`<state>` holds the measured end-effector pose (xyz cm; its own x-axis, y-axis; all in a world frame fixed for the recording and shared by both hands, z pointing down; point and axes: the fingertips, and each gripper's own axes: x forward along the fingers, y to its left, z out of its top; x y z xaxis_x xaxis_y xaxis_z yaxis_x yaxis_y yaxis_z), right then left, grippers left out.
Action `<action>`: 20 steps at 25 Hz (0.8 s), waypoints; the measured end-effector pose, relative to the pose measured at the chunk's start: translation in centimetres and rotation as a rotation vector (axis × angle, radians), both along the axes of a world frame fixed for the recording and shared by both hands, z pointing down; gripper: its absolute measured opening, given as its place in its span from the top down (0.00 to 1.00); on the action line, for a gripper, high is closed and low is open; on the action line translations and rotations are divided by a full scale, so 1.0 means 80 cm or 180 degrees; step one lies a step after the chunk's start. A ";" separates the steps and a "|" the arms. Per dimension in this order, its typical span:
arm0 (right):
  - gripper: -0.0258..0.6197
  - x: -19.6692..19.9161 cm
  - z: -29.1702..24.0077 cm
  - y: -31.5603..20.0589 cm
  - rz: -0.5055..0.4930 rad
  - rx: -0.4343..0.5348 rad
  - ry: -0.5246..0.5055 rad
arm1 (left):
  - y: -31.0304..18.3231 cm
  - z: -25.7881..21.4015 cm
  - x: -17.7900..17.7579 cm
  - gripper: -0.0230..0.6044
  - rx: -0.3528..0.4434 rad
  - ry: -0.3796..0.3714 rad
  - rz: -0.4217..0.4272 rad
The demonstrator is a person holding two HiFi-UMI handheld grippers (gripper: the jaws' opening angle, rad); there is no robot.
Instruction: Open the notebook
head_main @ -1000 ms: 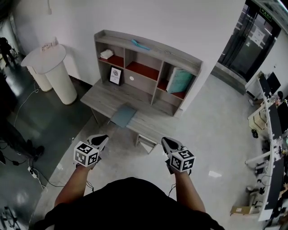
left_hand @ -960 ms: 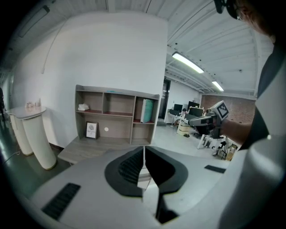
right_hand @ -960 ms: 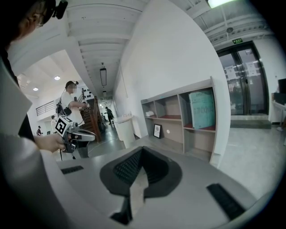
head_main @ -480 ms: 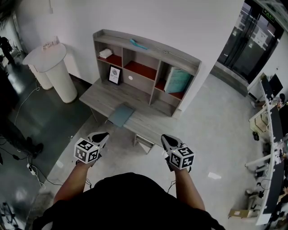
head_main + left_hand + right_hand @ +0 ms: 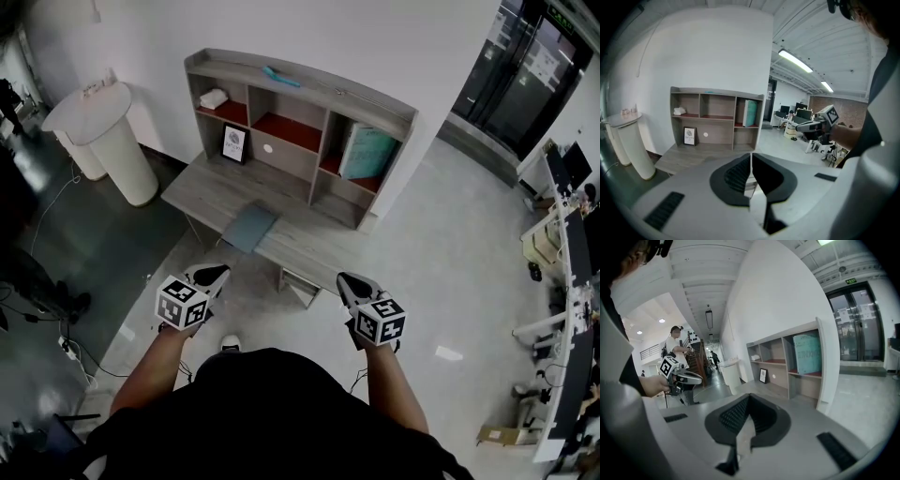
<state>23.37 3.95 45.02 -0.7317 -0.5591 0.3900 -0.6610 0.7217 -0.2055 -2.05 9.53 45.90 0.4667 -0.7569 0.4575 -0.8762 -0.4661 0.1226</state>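
**Both grippers shut and empty, short of the desk where the notebook lies closed**

I hold my left gripper (image 5: 214,274) and right gripper (image 5: 349,279) out ahead of me above the pale floor (image 5: 427,244), each with its jaws pressed together and nothing between them. Beyond them stands the grey wooden desk (image 5: 199,192). The grey-blue notebook (image 5: 251,228) lies flat and closed near the desk's front edge, well apart from both grippers. Behind it rises the shelf unit (image 5: 323,101), with a framed picture (image 5: 233,142) in the lower left compartment, a folded white cloth (image 5: 214,98) above it and a teal book (image 5: 367,152) in the right compartment. A white round stand (image 5: 105,141) sits left of the desk, by the wall.
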 end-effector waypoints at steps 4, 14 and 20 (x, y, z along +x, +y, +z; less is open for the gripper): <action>0.96 -0.004 0.003 -0.005 0.0008 -0.0009 0.0016 | 0.001 0.011 -0.005 0.93 -0.0056 0.0000 0.0021; 0.96 -0.039 0.002 -0.031 -0.0001 -0.0015 0.0079 | -0.035 0.015 -0.037 0.93 -0.0030 0.0077 0.0005; 0.96 -0.071 0.007 -0.051 0.0028 -0.0052 0.0095 | -0.056 0.026 -0.068 0.93 -0.0084 0.0099 0.0048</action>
<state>17.67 -0.09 45.59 -0.7147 -0.5588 0.4206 -0.6732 0.7126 -0.1973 -7.50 5.03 48.02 0.4923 -0.7376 0.4622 -0.8646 -0.4756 0.1621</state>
